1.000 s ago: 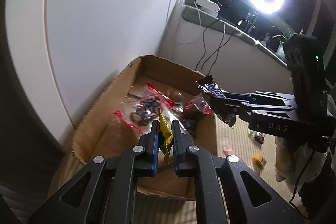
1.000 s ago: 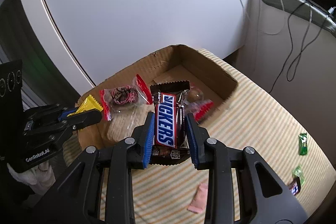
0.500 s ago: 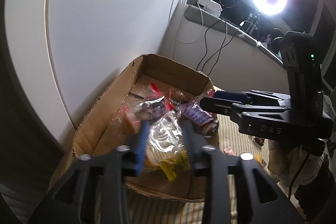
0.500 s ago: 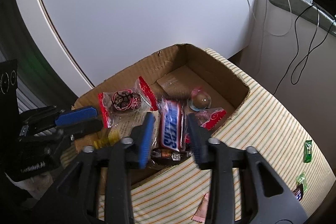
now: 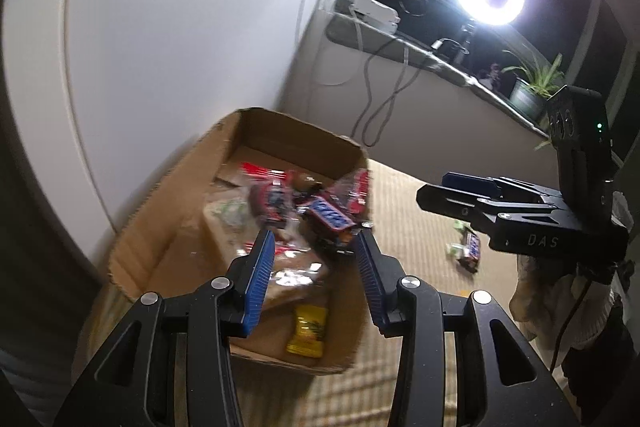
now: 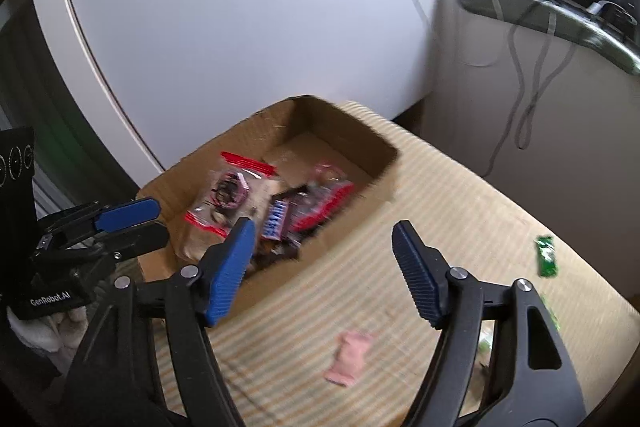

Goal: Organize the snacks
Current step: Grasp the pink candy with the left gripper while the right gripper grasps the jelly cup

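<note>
We see the left claw (image 5: 314,247) spread fairly wide over the near end of the cardboard box (image 5: 160,219), its blue-padded fingers (image 5: 259,277) holding nothing. The right claw (image 6: 324,235) is spread wider, also empty, with one finger above the box's near wall and the other over the striped surface (image 6: 460,195) the box sits on; in the left wrist view the right claw appears to the side of the box, above that surface. Inside the box, the Snickers bar (image 6: 277,219) lies tilted on top of other snacks, its blue and white lettering readable though blurred. Beside it are a clear bag with red edges (image 6: 228,191) holding dark pieces and another clear, red-trimmed packet (image 6: 328,195). A yellow packet (image 5: 307,331) lies flat on the box floor at the near end, just below the left claw. Outside the box, on the striped surface, we find a pink wrapped piece (image 6: 348,359) near the right claw, a green wrapper (image 6: 546,255) farther off, and in the left wrist view a second small Snickers bar (image 5: 472,247) with a green wrapper touching it.
</note>
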